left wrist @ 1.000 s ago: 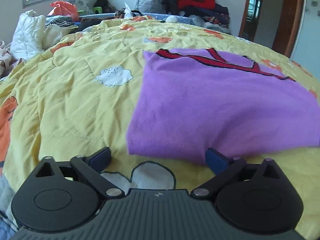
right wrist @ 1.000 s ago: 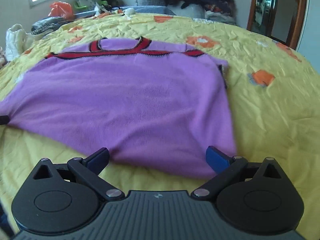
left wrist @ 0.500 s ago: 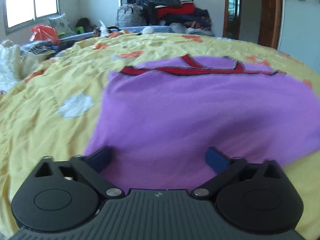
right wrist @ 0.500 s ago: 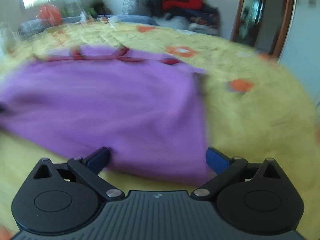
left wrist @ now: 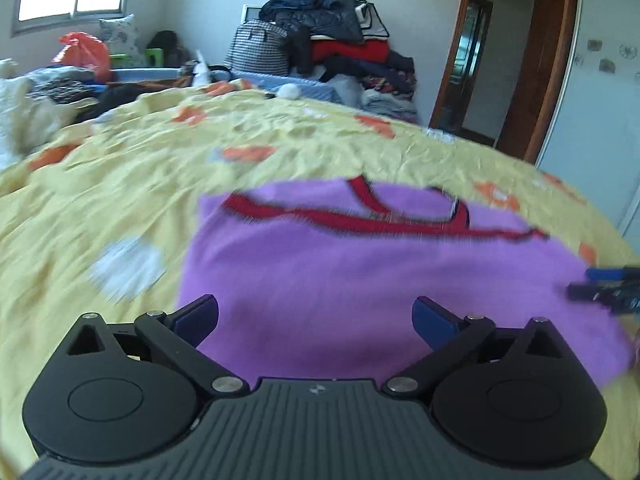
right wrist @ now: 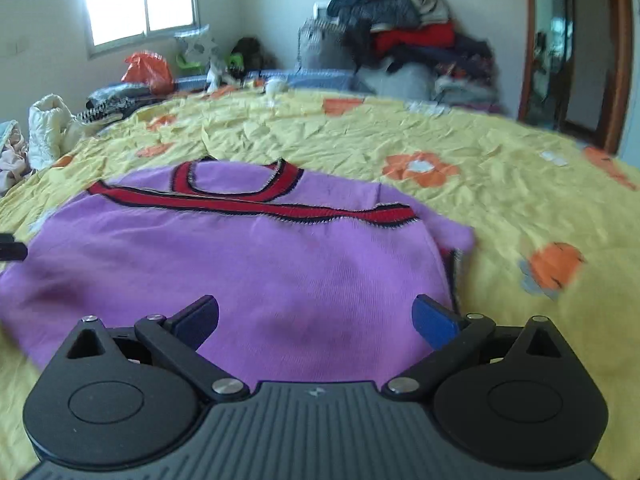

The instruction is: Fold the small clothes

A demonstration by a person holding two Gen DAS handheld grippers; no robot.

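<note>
A purple knit sweater with red-and-black trim lies folded flat on the yellow bedspread. My left gripper hangs open over its near left part, with only the flat knit below its blue fingertips. Open as well, my right gripper is above the sweater near its right edge, pads apart and gripping nothing. Each gripper shows in the other's view: the right gripper at the right edge, the left gripper as a dark tip at the left edge.
The flowered yellow bedspread stretches wide to the right and beyond the sweater. A heap of clothes and bags stands at the far end, loose garments lie at the far left, and a wooden doorway is at the right.
Both grippers moved inward over the sweater, from its near corners to above its front part. The right gripper's tip has come into the left wrist view. The sweater has not moved.
</note>
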